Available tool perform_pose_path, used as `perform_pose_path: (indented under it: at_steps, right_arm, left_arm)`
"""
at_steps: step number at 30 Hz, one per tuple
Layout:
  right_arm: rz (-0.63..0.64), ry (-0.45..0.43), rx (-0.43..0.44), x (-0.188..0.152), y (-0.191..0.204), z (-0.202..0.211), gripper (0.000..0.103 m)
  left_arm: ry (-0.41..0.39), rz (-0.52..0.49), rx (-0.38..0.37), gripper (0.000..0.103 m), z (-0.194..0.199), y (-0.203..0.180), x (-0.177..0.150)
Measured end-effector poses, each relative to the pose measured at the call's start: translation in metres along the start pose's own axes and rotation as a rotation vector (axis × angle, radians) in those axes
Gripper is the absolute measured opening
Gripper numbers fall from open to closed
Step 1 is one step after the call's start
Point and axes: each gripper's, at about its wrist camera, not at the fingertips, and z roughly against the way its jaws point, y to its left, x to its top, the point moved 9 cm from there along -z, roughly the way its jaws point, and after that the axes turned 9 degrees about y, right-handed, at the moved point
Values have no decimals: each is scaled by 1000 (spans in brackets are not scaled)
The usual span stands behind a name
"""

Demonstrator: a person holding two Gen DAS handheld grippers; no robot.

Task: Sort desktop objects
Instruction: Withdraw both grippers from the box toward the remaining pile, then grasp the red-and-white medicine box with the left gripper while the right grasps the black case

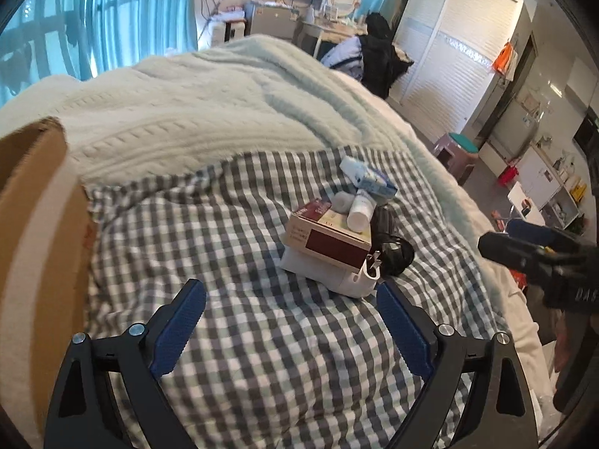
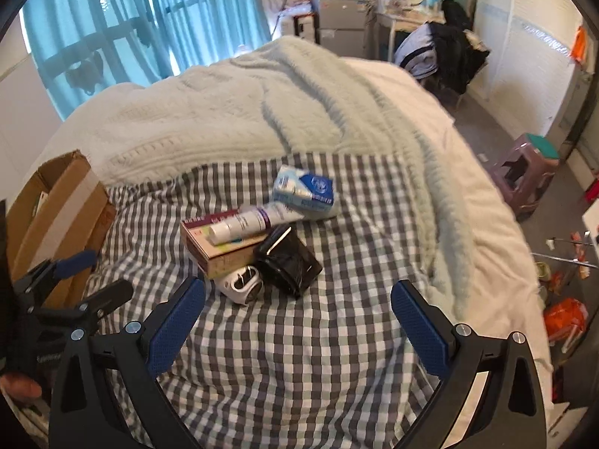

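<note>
A small pile lies on the checked cloth [image 2: 299, 336] on the bed. It holds a maroon and tan box [image 2: 219, 250] with a white tube [image 2: 243, 222] on top, a blue and white tissue pack [image 2: 305, 191], a black pouch [image 2: 286, 262] and a white device [image 2: 241, 282]. The pile shows in the left wrist view too: box [image 1: 329, 241], tube [image 1: 361, 211], tissue pack [image 1: 368, 177], pouch [image 1: 391, 249], white device [image 1: 350, 278]. My left gripper [image 1: 292, 293] is open and empty, just short of the pile. My right gripper [image 2: 299, 299] is open and empty, near the white device.
An open cardboard box [image 2: 56, 209] stands on the bed at the left, also in the left wrist view [image 1: 33, 239]. A pale knitted blanket [image 2: 262, 112] covers the far bed. A purple stool [image 2: 524, 172] stands on the floor at the right.
</note>
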Motion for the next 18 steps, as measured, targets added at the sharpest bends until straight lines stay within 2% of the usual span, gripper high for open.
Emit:
perform_pose_path:
  at_steps: [8,11,18]
  right_arm:
    - [103,75,-24,4,-22,-49,100]
    - [148,96,5,3,-17,-61,100]
    - [258,140,-6,2,-3,-94,100]
  left_arm:
    - [33,-52,-28,95,-37,-14,6]
    - [49,-45,-38,95,-49,-15,10]
    - [53,-69,-70,95,-71,-22,17]
